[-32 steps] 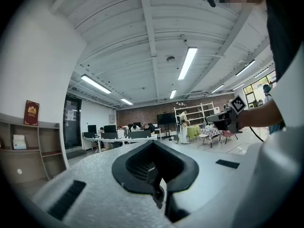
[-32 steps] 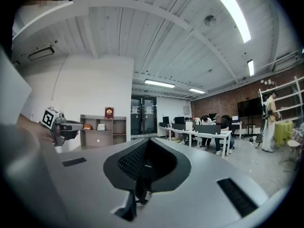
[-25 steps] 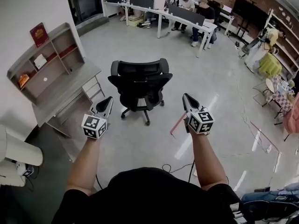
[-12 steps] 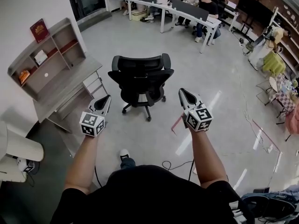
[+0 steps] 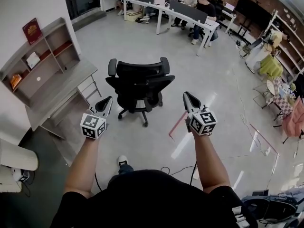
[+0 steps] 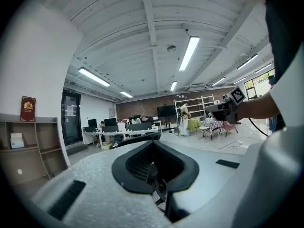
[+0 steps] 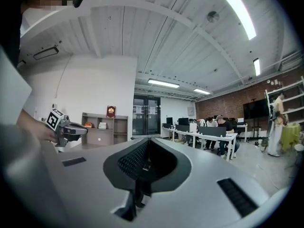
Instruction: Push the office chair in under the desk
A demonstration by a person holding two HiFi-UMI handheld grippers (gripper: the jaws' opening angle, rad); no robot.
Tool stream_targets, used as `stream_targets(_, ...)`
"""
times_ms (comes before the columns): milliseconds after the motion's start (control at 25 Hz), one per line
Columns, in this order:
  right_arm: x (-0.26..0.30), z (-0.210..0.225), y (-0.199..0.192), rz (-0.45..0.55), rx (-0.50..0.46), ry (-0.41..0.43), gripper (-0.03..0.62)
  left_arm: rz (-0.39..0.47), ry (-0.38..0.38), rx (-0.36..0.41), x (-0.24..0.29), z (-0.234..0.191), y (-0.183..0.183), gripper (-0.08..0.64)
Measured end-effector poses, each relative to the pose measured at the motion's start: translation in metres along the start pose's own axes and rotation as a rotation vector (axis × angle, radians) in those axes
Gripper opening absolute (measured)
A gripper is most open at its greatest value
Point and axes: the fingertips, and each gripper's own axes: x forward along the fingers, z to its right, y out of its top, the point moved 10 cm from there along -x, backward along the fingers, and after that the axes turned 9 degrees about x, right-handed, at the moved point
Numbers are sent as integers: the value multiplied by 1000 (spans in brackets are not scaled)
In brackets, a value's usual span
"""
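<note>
The black office chair stands on the grey floor with its back towards me, its wheeled base turned away. The grey desk with a shelf unit on it is against the left wall, to the chair's left and apart from it. My left gripper is shut and empty, just short of the chair's left side. On the other side, my right gripper is also shut and empty, a little off the chair. The chair back's top edge shows past the left gripper. The right gripper points towards the desk's shelf unit.
Several people sit at a long white desk at the back. Shelving and cluttered tables line the right side. A cable and a red tape line lie on the floor near my feet. A white cylinder stands at the lower left.
I have stepped forward; a shoe now shows below the grippers. The chair and desk sit slightly further left in view. Both grippers stay shut, flanking the chair.
</note>
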Motion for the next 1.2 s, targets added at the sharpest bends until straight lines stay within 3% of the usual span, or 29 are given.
stream_targets(200, 43, -10, -3, -33, -4, -32, 11, -7, -7, -47, 15, -51, -28, 17)
stream_targets(800, 172, -57, 15, -31, -38, -134, 12, 34, -103, -83, 77, -196, -77, 17)
stream_targets(1200, 204, -44, 13, -17, -21, -161, 12, 14, -125, -84, 110, -221, -89, 17)
